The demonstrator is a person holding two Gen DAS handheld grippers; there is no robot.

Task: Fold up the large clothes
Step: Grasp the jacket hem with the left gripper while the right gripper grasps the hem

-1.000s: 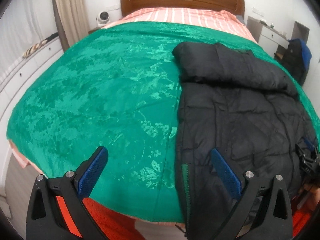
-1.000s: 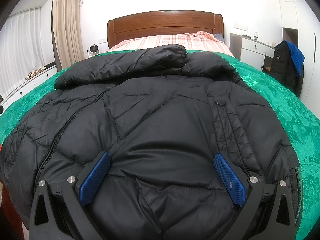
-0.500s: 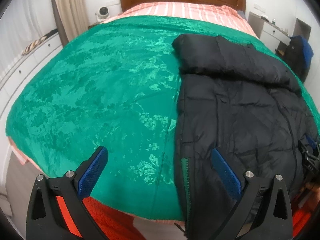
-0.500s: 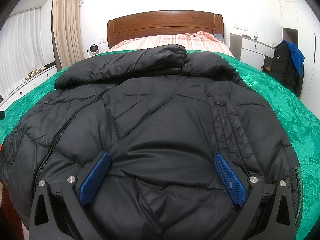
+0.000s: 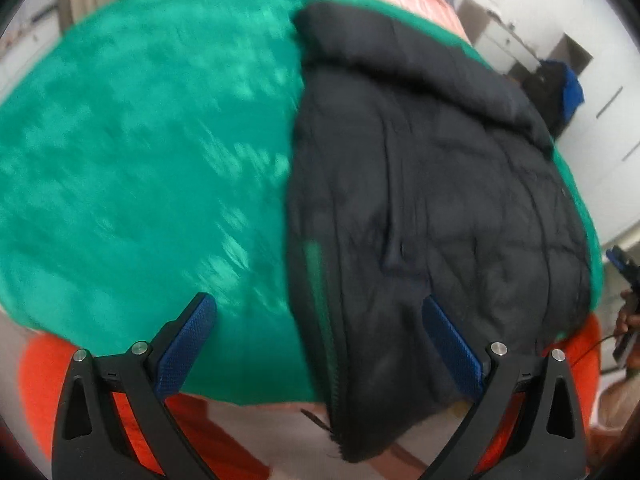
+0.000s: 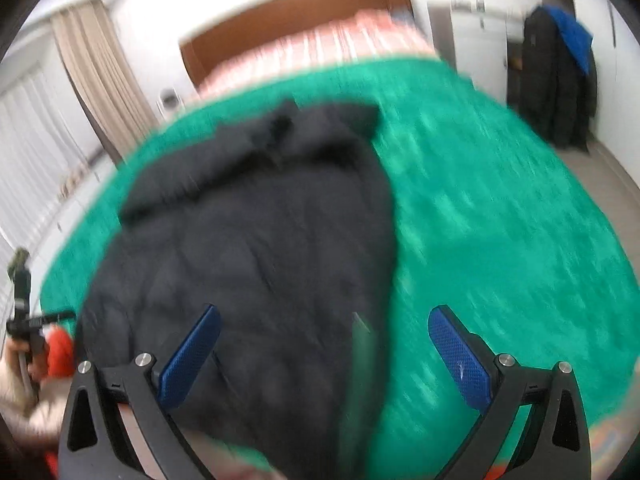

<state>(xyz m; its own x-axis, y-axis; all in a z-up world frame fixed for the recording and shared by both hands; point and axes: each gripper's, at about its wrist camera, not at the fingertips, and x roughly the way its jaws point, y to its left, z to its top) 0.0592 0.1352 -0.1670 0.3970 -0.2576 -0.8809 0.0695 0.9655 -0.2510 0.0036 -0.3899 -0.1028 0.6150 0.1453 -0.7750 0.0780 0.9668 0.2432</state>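
A black puffer jacket (image 5: pixel 420 184) lies folded lengthwise on the green bedspread (image 5: pixel 152 152), its hem hanging over the foot of the bed. My left gripper (image 5: pixel 316 340) is open above the jacket's left zipper edge, holding nothing. In the right wrist view the same jacket (image 6: pixel 256 256) fills the left half of the frame on the bedspread (image 6: pixel 500 220). My right gripper (image 6: pixel 324 348) is open above the jacket's right edge, empty. Both views are motion-blurred. The right gripper shows at the far right of the left wrist view (image 5: pixel 624 272).
A wooden headboard (image 6: pixel 296 12) and striped pink sheet (image 6: pixel 320 44) lie at the far end. A dark coat (image 6: pixel 560 80) hangs at the right by white cabinets. Curtains (image 6: pixel 100 80) hang at the left. An orange cloth (image 5: pixel 136 416) shows below the bed's foot.
Both grippers have pulled up and back from the jacket; the right one swung right, so green bedspread now shows beside the jacket. Both stay open.
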